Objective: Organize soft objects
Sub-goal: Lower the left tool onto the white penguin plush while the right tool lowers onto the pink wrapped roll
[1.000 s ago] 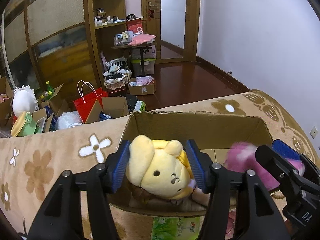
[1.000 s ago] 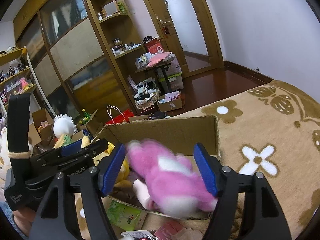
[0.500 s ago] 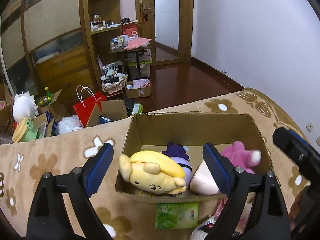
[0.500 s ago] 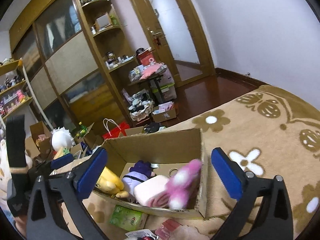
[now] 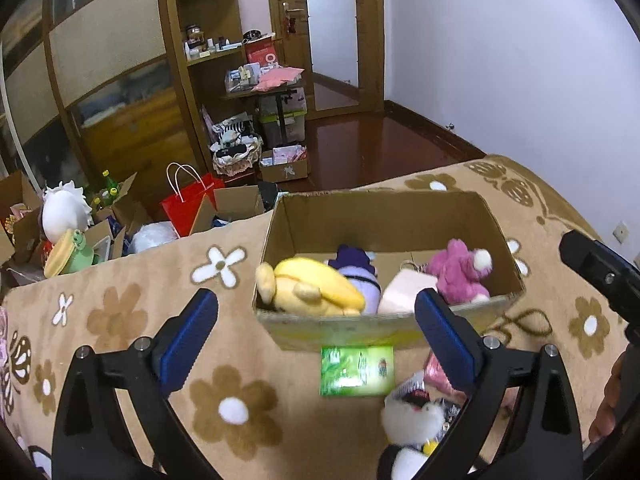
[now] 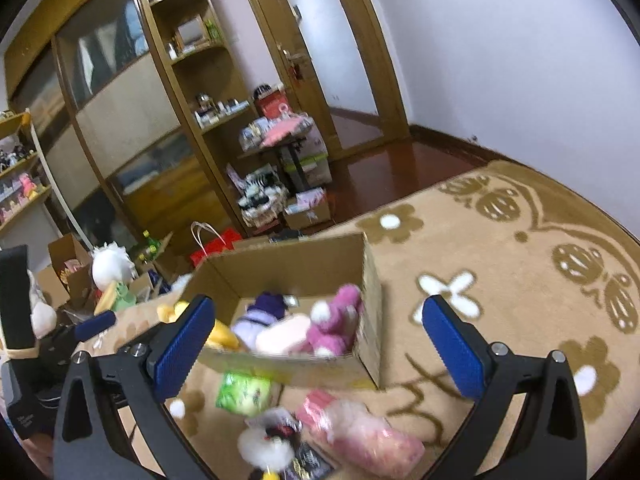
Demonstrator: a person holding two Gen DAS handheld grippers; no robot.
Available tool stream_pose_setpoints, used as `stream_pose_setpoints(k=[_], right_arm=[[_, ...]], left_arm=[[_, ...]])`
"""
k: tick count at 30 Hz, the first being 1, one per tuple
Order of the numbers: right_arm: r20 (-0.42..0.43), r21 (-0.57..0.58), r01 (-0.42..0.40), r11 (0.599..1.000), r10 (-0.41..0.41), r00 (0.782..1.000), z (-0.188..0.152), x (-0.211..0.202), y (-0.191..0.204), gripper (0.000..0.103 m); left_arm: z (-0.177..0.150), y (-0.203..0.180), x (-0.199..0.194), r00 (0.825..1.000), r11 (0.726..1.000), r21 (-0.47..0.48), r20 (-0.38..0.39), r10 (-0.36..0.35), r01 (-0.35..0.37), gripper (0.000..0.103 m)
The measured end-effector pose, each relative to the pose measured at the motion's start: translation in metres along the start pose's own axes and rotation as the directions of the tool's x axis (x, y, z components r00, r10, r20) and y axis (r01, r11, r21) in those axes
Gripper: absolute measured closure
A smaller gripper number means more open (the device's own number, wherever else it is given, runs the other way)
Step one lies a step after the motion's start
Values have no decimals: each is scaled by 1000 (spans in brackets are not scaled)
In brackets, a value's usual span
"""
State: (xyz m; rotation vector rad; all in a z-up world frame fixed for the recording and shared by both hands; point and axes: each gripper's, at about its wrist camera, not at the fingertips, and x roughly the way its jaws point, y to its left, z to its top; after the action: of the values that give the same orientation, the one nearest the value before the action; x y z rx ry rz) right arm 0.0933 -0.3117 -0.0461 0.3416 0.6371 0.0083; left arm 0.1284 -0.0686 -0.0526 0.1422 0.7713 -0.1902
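Now, both of your tools are empty and spread wide: the left gripper (image 5: 316, 334) hangs with its blue pads well apart above the blanket, and the right gripper (image 6: 318, 342) is spread just as far, pinching nothing. Straight ahead of both sits the cardboard box (image 5: 376, 212), which already holds the yellow plush (image 5: 316, 286) at its left end, a purple plush (image 5: 356, 266) behind it, a pale pink cushion (image 5: 404, 292) in the middle and the magenta plush (image 5: 460, 272) at the right. What I judge to be left lies loose on the flowered blanket (image 5: 120, 320) just in front of the box's near wall: a green packet (image 5: 356, 370), a white fluffy toy (image 5: 412, 420) with dark and red markings, and a pink soft bundle (image 6: 360, 436) beside it. The next pick looks best suited to your right tool, since the white toy and the pink bundle lie nearest its fingers. Come down with the jaws straddling the bulk of one item only; the two lie touching, and a wide bite may drag both. Squeeze gently, as plush compresses and can slip out sideways. Lift well over the near wall of the box before you release, and aim for the free floor at the back, because the front row is already crowded. Keep your left tool off to its own side so that the two do not collide.
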Motion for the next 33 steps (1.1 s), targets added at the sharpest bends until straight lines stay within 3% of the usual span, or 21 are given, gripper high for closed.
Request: stream_pose_setpoints(k=[9,16,33], right_arm=[[-85,16,17,1000,-16,996,-22,-11,-2,0],[-142,25,28,999,-24,990,-44,-7,-4,0],[-240,95,63,993,-39,970,-73,25,-24,0]], left_arm=[[-30,-4,-17,997,1000,-9,-67,-29,28,5],[-47,-14,-24,995,999,36,-98,-22,26,5],[-66,-26,6,989,998,50,-141,-42,50,5]])
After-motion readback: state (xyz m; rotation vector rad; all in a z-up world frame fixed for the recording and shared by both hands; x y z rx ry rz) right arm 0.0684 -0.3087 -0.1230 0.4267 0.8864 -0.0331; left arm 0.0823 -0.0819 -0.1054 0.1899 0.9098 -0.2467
